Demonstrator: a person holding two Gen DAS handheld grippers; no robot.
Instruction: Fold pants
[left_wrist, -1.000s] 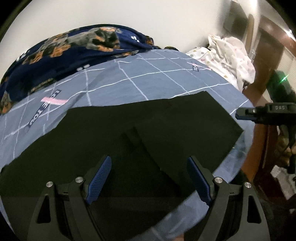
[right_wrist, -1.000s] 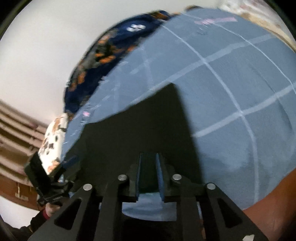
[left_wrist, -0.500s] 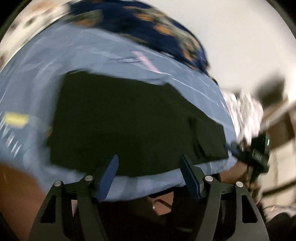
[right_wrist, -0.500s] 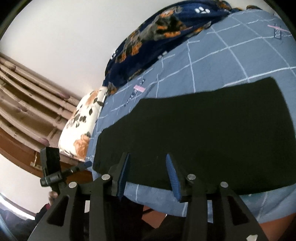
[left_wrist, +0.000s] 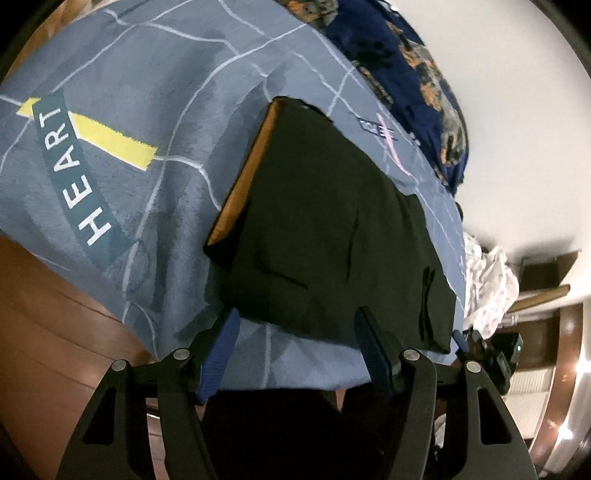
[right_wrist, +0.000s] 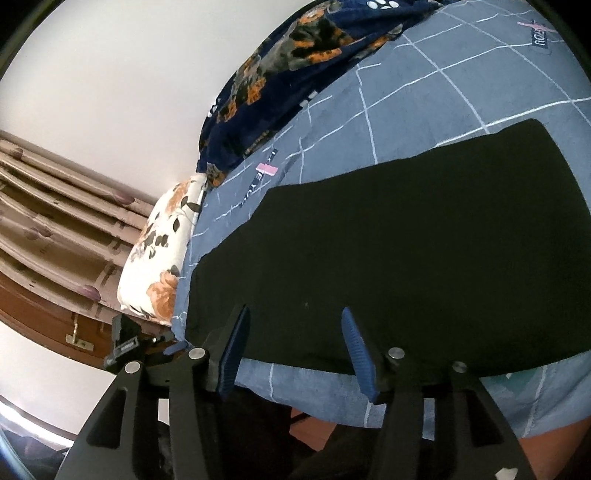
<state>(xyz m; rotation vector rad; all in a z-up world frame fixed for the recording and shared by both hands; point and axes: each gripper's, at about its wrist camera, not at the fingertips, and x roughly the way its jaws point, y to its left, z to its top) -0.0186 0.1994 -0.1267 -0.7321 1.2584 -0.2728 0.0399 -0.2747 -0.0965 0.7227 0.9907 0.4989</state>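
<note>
Left gripper (left_wrist: 297, 334) swung along pants (left_wrist: 332, 229); near edge between open fingers.

Matt black cloth pants (left_wrist: 332, 236) lie on a soft, slightly fuzzy blue cloth bedspread (left_wrist: 155, 110). Ribbed blue pads (right_wrist: 354, 347) line matt black plastic gripper arms. Glossy brown wooden bed frame (left_wrist: 55, 332).

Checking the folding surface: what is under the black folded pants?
The black folded pants lie on a grey-blue checked bedspread, which shows all around them. Whatever sits directly beneath the fabric is covered.
</note>
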